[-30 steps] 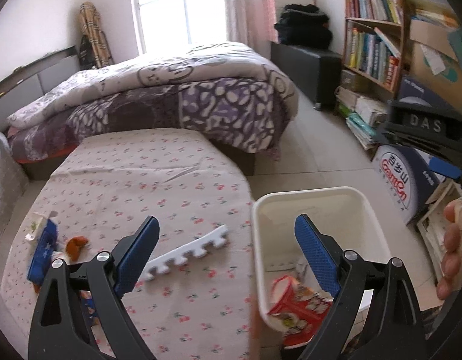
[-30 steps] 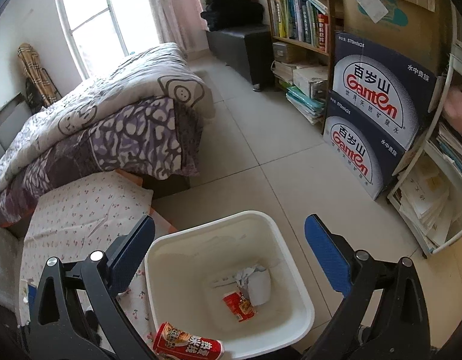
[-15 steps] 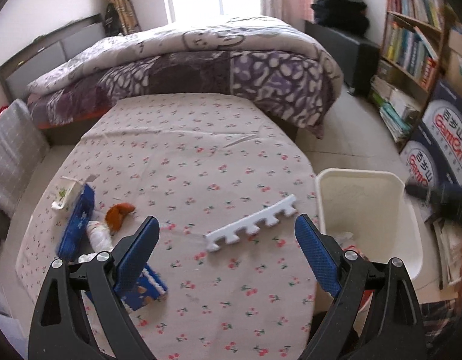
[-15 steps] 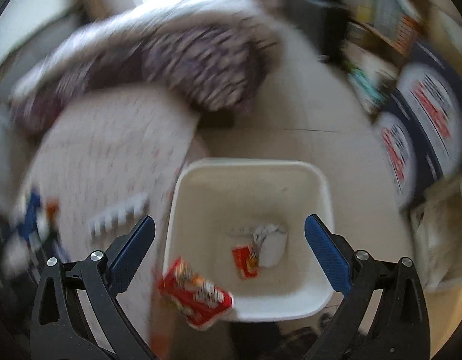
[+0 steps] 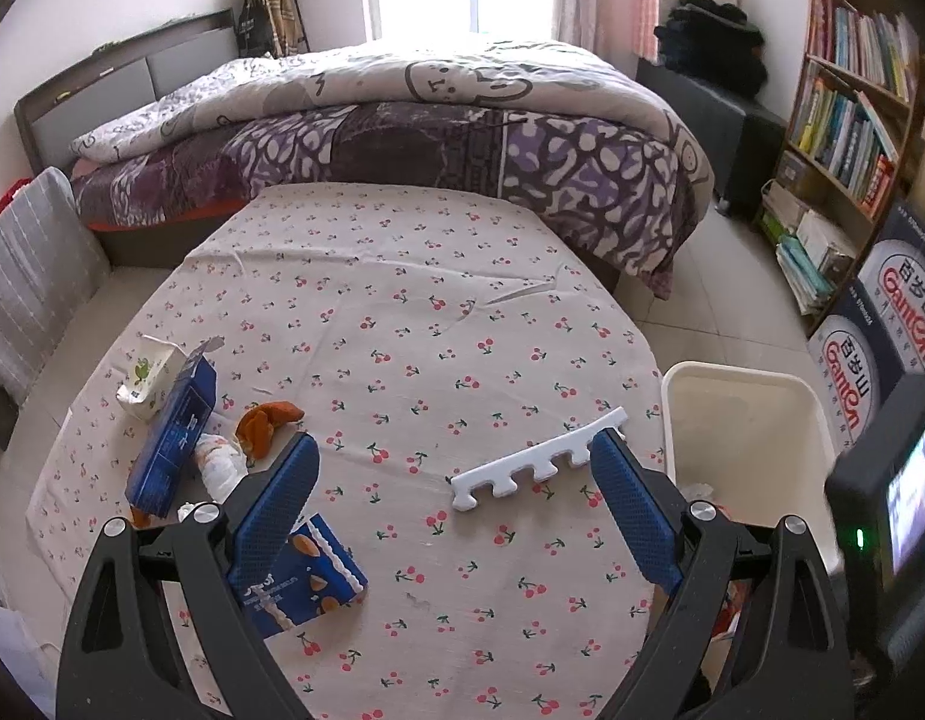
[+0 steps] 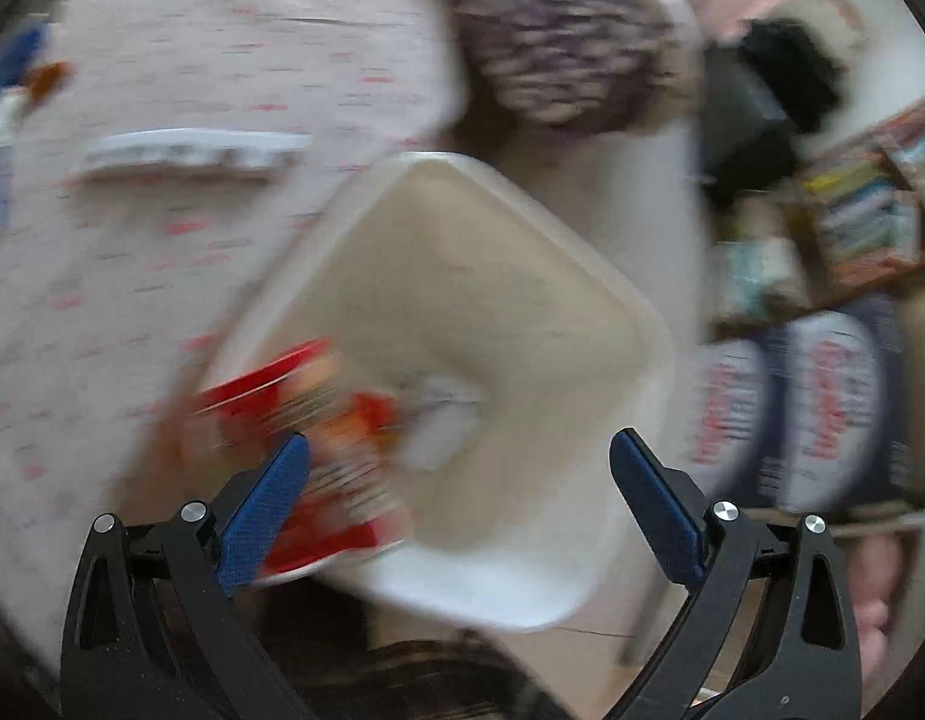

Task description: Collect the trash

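My left gripper (image 5: 456, 504) is open and empty above the cherry-print table (image 5: 414, 324). On the table lie a white foam strip (image 5: 537, 461), a blue snack box (image 5: 300, 579), a tall blue carton (image 5: 174, 435), a small white carton (image 5: 145, 373), an orange scrap (image 5: 267, 417) and a crumpled wrapper (image 5: 222, 462). The white bin (image 5: 744, 420) stands at the table's right edge. My right gripper (image 6: 459, 504) is open and empty over the bin (image 6: 582, 594); this view is blurred. A red snack bag (image 6: 318, 420) lies at the bin's near-left rim, and white paper (image 6: 438, 426) lies inside.
A bed with a purple quilt (image 5: 438, 120) stands behind the table. A bookshelf (image 5: 852, 108) and blue water boxes (image 5: 870, 336) stand at the right. The other gripper's screen (image 5: 906, 510) shows at the right edge of the left wrist view. A grey cushion (image 5: 30, 264) is at left.
My left gripper has swung left from the bin to over the table. My right gripper is turning left fast, and its view has blurred. The red bag stays on the bin's rim.
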Demonstrator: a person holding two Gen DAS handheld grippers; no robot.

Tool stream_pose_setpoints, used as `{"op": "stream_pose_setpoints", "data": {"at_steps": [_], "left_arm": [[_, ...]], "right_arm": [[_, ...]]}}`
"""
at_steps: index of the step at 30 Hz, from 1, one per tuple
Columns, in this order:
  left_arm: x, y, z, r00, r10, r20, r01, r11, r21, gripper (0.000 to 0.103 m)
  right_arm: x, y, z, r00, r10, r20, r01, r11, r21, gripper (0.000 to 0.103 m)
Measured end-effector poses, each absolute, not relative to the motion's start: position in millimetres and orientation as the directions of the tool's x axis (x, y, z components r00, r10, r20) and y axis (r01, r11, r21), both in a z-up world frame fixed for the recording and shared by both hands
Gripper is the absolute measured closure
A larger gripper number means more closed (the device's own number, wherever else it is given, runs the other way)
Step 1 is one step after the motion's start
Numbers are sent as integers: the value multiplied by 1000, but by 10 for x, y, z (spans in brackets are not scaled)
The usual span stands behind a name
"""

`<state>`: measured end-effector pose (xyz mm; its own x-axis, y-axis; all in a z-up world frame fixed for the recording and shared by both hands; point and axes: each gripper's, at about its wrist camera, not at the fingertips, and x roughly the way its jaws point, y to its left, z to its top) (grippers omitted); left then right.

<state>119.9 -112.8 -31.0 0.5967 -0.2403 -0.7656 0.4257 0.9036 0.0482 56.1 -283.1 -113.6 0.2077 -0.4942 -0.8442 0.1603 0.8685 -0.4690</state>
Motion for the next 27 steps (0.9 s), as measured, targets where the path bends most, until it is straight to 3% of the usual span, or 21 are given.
{"op": "stream_pose_setpoints", "data": {"at_steps": [2, 5, 8, 11, 19, 22, 27], "left_arm": [[1203, -1128, -319, 595, -237, -768, 426, 903, 51, 14], [1207, -1122, -330, 595, -233, -769, 425, 903, 55, 14], [1205, -1121, -333, 594, -231, -770, 424, 904, 56, 14], [1221, -1114, -356, 590, -225, -776, 420, 906, 57, 14], [1235, -1125, -392, 581, -225, -782, 424, 904, 55, 14], [1234, -1127, -390, 582, -224, -782, 423, 904, 55, 14], [1243, -1115, -392, 581, -222, -783, 416, 908, 51, 14]], "right_arm": [[582, -2969, -1116, 192, -534, -823, 221, 841, -494, 7], [569, -3150, -995, 204, -457, -866, 323, 866, -381, 8], [545, -3115, -906, 255, -287, -923, 289, 934, -210, 7], [544, -2917, -903, 284, -202, -937, 198, 969, -149, 7], [621, -2613, -1236, 197, -246, -949, 42, 969, -243, 7], [628, -2704, -1288, 170, -294, -941, 81, 955, -284, 7], [633, -3031, -1210, 162, -489, -857, 246, 861, -445, 8]]}}
